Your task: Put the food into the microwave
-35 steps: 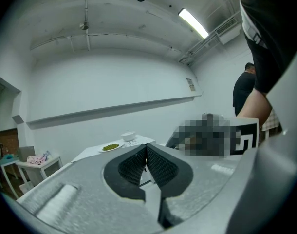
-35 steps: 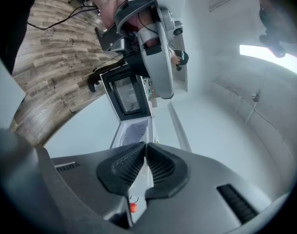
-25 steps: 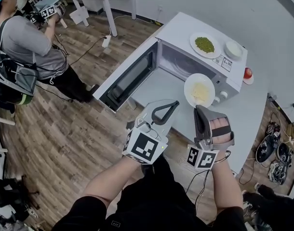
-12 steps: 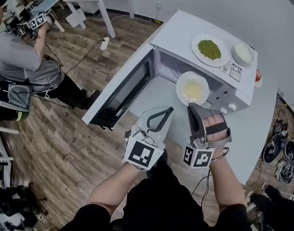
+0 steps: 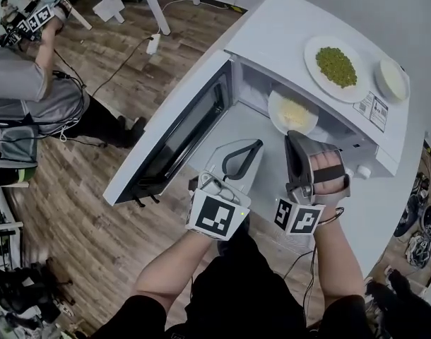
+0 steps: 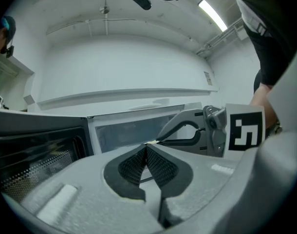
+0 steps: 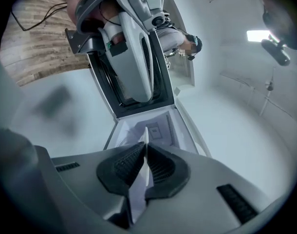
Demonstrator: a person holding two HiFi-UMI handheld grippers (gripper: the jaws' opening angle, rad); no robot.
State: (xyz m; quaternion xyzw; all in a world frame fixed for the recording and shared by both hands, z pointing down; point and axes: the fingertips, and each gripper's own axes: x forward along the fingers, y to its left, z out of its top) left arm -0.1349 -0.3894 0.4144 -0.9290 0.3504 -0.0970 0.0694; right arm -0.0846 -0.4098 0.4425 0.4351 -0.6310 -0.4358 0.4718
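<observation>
Food plate (image 5: 292, 111), rim clamped in right tool (image 5: 294, 135), apparently inside microwave (image 5: 290, 27) mouth

Wooden floor (image 5: 95, 210): running under whole scene.
Person in grey shirt (image 5: 32, 97): standing at left edge.
White power strip (image 5: 154, 44): lying on floor, cable trailing.
White tabletop (image 5: 378, 217): showing at lower right.
Dark objects (image 5: 420, 221): lying at right edge, unidentifiable.

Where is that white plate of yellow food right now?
In the head view, the white plate of pale yellow food is at the mouth of the open white microwave, right of centre, its near rim pinched by the right gripper.
</observation>
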